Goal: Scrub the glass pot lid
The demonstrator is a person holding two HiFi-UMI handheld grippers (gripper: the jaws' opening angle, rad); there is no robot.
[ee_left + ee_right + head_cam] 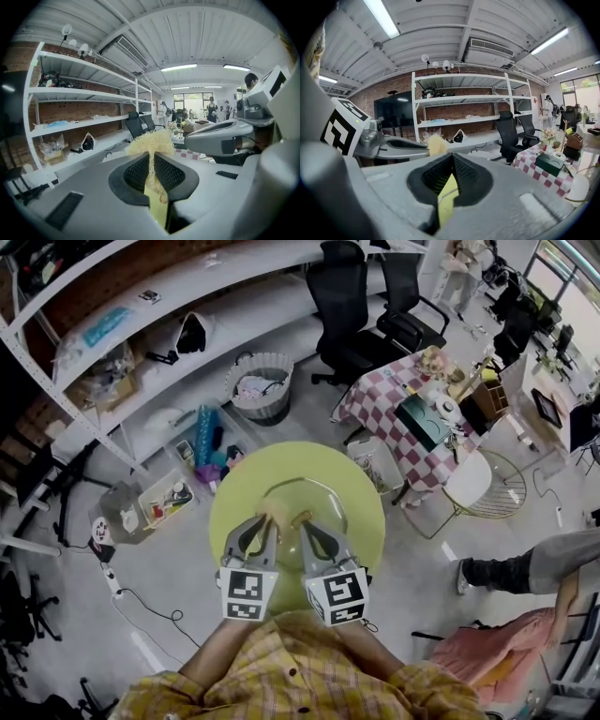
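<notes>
The person wears a shirt (pixel 305 671) with yellow and orange checks, and its sleeves (pixel 164 695) stop short of the wrists. The left tool (pixel 270 521) and the right tool (pixel 302 521) have smooth light grey shells with dark rectangular slots. The jaws carry black ribbed pads (pixel 137 173) inside. Each tool has a white cube (pixel 248 593) with black square markers.

Head camera overhead, looking steeply down on the green table (pixel 234 488). Gripper cameras sit close behind their jaws, roughly level, I think. All three catch the shelving (pixel 244 296) (pixel 79 95) (pixel 464 99), upper left in the head frame.
</notes>
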